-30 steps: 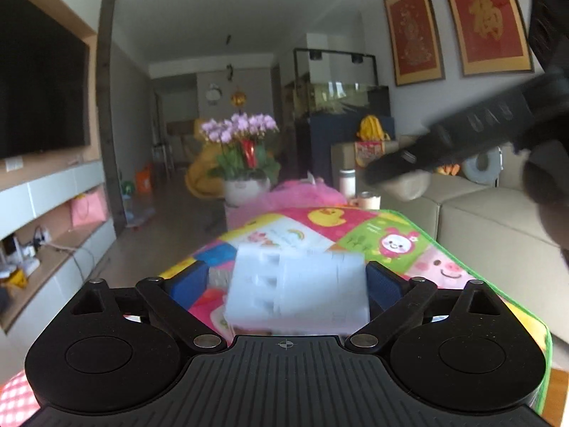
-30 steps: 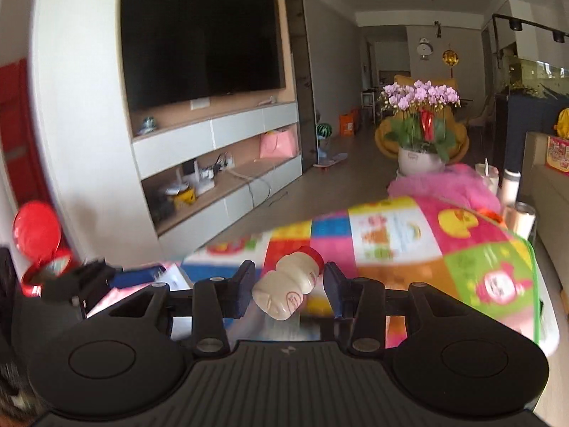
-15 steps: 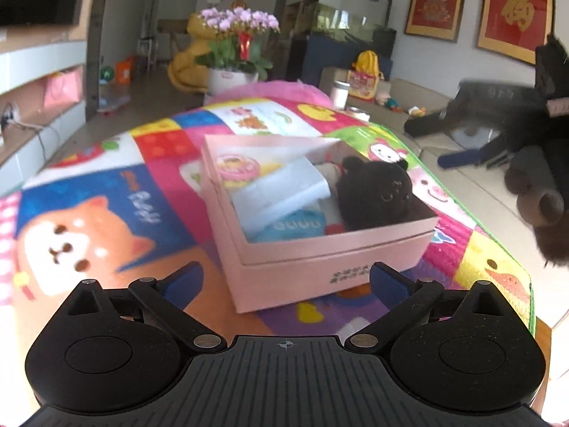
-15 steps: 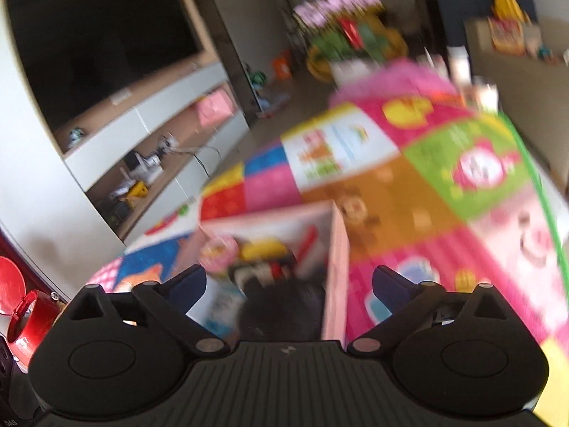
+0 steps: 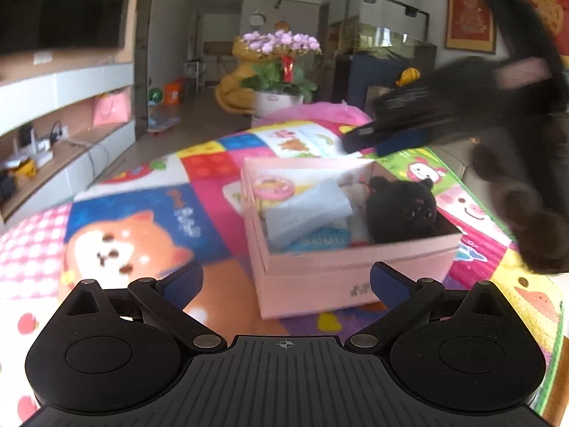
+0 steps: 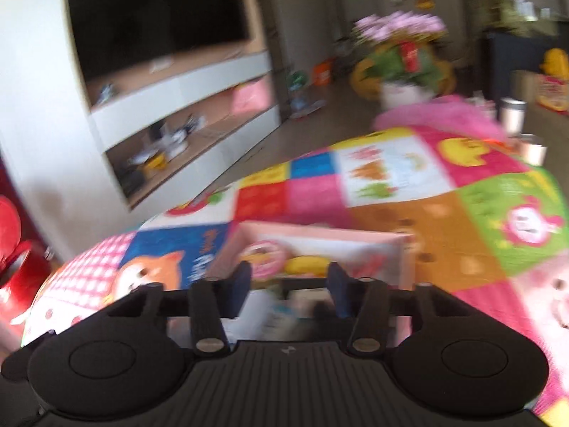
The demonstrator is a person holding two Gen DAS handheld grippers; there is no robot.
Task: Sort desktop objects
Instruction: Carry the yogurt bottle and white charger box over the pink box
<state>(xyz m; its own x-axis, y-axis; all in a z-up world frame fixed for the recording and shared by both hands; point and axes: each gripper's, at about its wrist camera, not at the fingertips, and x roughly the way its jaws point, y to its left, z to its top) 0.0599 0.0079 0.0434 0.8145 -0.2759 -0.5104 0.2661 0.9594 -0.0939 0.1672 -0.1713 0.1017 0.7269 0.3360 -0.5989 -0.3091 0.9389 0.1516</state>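
A pink open box point(image 5: 338, 270) stands on the colourful play mat point(image 5: 142, 227). Inside lie a black plush toy point(image 5: 402, 210), a pale blue pack point(image 5: 306, 213) and a round pink donut-patterned item point(image 5: 272, 186). My left gripper point(image 5: 284, 281) is open and empty just before the box's near wall. My right gripper point(image 5: 391, 138), blurred, hovers over the box's far edge. In the right wrist view my right gripper point(image 6: 288, 284) is above the box point(image 6: 355, 245); its jaws are closing with nothing between them. The round pink item point(image 6: 263, 259) and a yellow item point(image 6: 306, 265) lie beyond.
A dark-gloved hand point(image 5: 533, 213) holds the right gripper. A pot of pink flowers point(image 5: 281, 67) and cups point(image 6: 512, 115) stand past the mat's far end. A TV shelf unit point(image 6: 185, 106) runs along the left, and a red bin point(image 6: 14, 249) sits at the near left.
My left gripper let go of the white pack and my right one let go of the small bottle. Both hands sank toward the pink box. The right jaws spread wide, then narrowed.
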